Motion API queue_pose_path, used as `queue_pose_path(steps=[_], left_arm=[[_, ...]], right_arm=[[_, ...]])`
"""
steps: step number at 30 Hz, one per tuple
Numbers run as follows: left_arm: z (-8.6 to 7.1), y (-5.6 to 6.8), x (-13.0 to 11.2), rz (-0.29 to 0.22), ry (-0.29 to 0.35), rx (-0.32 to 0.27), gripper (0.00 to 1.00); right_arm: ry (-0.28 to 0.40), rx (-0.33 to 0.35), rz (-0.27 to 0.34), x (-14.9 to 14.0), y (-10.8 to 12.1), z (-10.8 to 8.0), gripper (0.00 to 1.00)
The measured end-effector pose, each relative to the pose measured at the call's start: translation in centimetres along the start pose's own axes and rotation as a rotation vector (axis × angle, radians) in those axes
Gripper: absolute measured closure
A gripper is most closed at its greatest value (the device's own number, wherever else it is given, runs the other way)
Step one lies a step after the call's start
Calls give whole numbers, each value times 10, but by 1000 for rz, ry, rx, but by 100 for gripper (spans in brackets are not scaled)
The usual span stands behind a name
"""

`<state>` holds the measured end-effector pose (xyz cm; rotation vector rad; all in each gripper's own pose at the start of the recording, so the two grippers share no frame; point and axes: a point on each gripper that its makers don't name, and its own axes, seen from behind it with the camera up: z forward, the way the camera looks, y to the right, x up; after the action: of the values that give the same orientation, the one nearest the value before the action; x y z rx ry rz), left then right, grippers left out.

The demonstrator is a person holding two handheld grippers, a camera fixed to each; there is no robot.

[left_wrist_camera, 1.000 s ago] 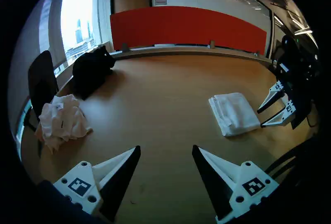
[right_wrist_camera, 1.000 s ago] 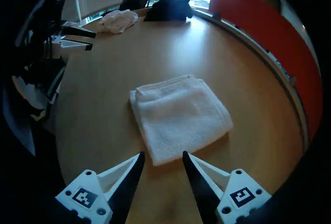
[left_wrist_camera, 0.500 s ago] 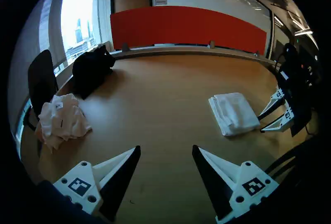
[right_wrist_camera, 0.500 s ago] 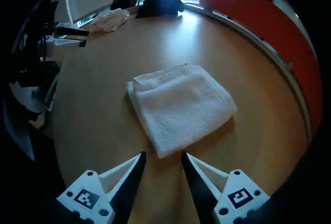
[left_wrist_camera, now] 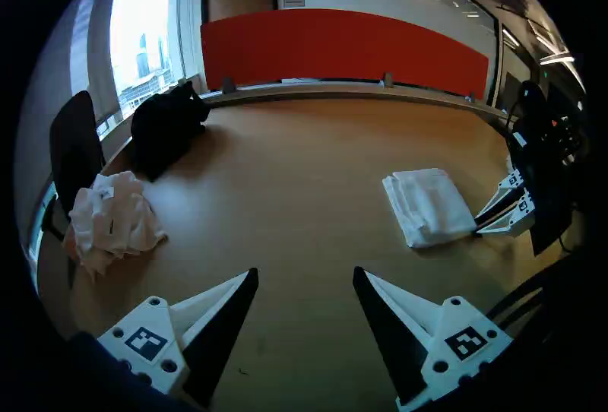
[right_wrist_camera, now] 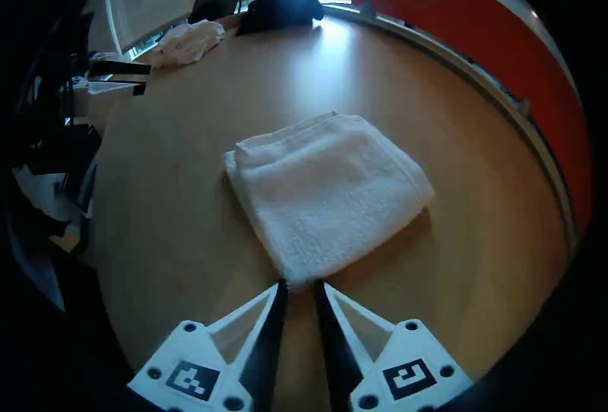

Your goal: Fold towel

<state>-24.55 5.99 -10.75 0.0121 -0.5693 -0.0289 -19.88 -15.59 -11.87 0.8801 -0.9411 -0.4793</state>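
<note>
A white towel (right_wrist_camera: 327,184), folded into a thick square, lies on the wooden table (right_wrist_camera: 425,275). In the right gripper view its near corner sits between the tips of my right gripper (right_wrist_camera: 300,284), whose fingers have closed in on that corner. In the left gripper view the towel (left_wrist_camera: 429,205) lies at the right, with the right gripper (left_wrist_camera: 479,228) at its right edge. My left gripper (left_wrist_camera: 305,270) hangs open over bare table, well away from the towel. It also shows as the left gripper (right_wrist_camera: 147,80) at the far left of the right gripper view.
A crumpled white cloth (left_wrist_camera: 112,218) lies near the table's left edge, with a black bag (left_wrist_camera: 166,127) behind it and a dark chair (left_wrist_camera: 72,150) beside it. A red partition (left_wrist_camera: 342,47) runs along the table's far side.
My right gripper has moved forward to the towel's near corner and its fingers have closed from wide apart to a narrow gap. The left gripper has stayed in place.
</note>
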Motion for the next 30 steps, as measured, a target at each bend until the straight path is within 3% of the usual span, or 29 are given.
queue_pose_path(steps=[6,20,30], left_arm=[[1,0,1,1,1,-3,7],[2,0,-1,0,1,-11,8],[1,1,0,2,9,-17,8]], right_arm=[[9,-15,8,1,1,2,95],[45,-34,12,14,8,-6,97],[118,-64,-10,60,19,-32,97]])
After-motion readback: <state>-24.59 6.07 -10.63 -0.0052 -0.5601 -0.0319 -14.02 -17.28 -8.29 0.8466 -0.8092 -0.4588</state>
